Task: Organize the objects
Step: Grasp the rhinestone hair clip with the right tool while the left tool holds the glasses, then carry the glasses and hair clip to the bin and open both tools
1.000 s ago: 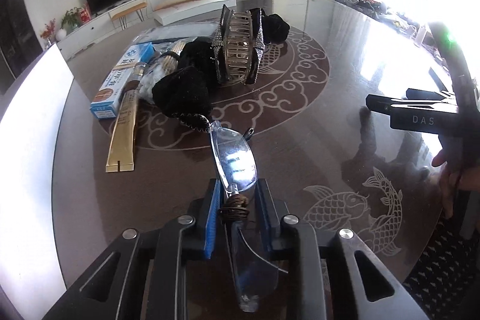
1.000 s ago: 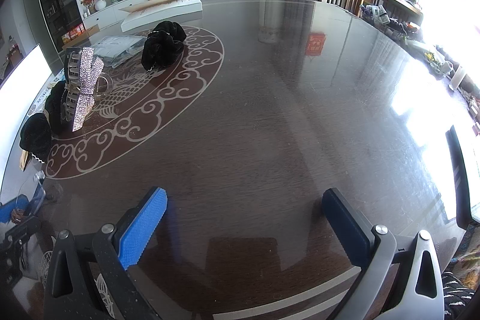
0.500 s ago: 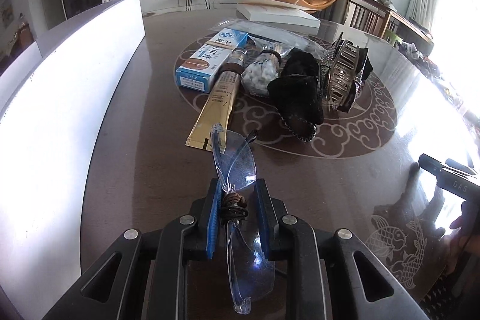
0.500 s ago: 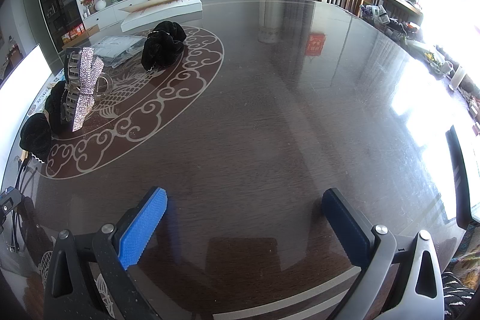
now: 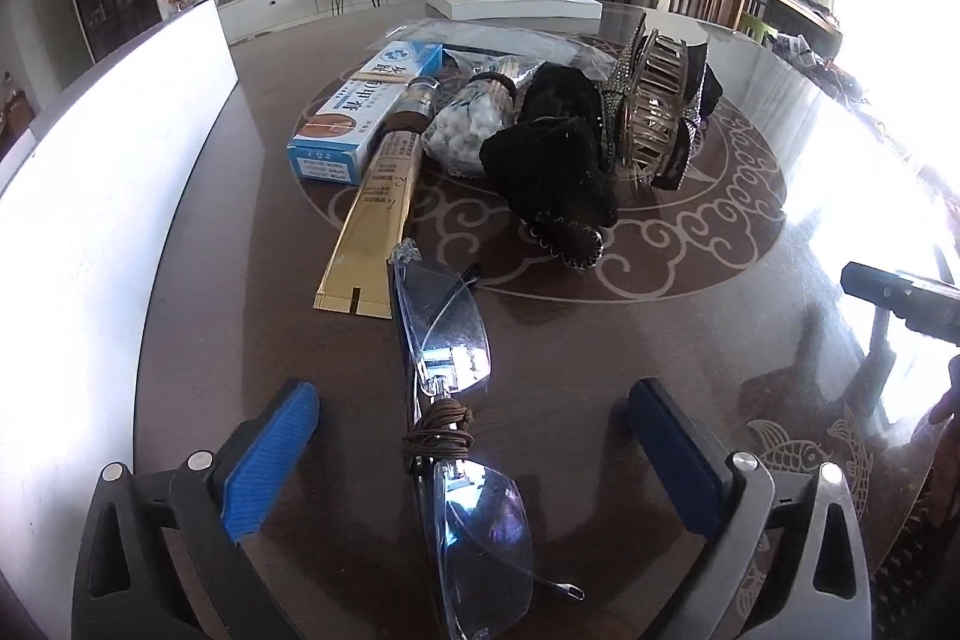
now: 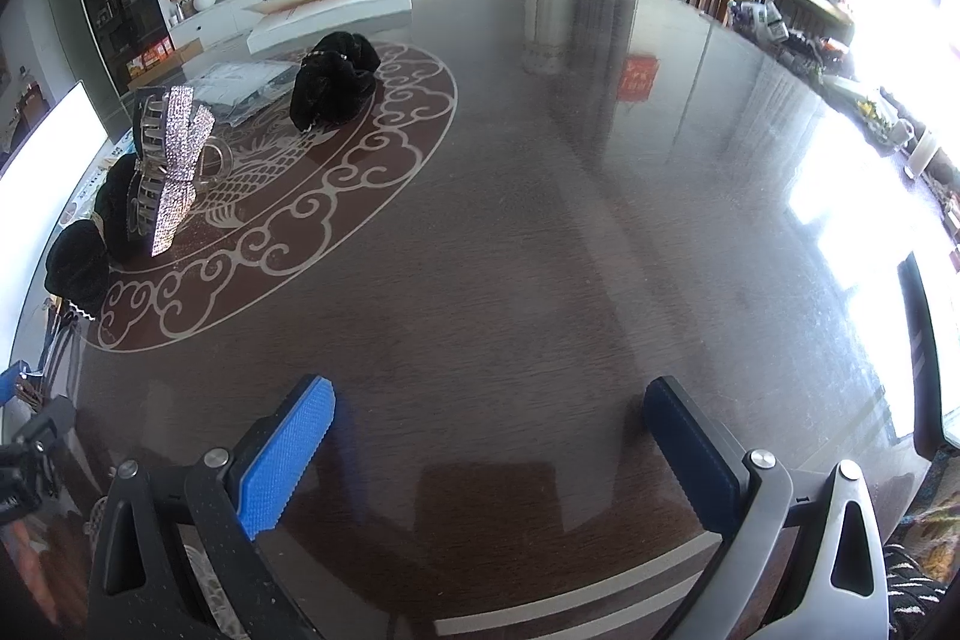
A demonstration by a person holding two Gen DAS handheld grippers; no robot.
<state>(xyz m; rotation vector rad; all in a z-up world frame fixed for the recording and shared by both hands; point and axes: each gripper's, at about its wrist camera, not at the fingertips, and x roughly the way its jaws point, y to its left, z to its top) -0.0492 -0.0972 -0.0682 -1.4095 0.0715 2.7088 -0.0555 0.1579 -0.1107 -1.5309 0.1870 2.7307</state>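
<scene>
Rimless glasses (image 5: 456, 376) with a brown cord wound round the bridge lie on the dark round table (image 5: 690, 316), between the open jaws of my left gripper (image 5: 474, 436), which no longer touch them. Beyond them lie a gold tube (image 5: 378, 214), a blue-and-white box (image 5: 360, 112), a bag of white beads (image 5: 474, 124), black scrunchies (image 5: 558, 172) and a rhinestone hair claw (image 5: 654, 106). My right gripper (image 6: 489, 439) is open and empty over bare table; the hair claw (image 6: 171, 160) and a black scrunchie (image 6: 333, 79) show at its left.
A white board (image 5: 102, 196) runs along the table's left edge. A flat white box (image 5: 510, 1) and a clear plastic bag (image 5: 510, 40) lie at the far side. The right gripper's tip (image 5: 900, 292) shows at the right of the left wrist view.
My left gripper swung left with the glasses, set them down near the gold tube and opened, letting them go. The right gripper has not moved.
</scene>
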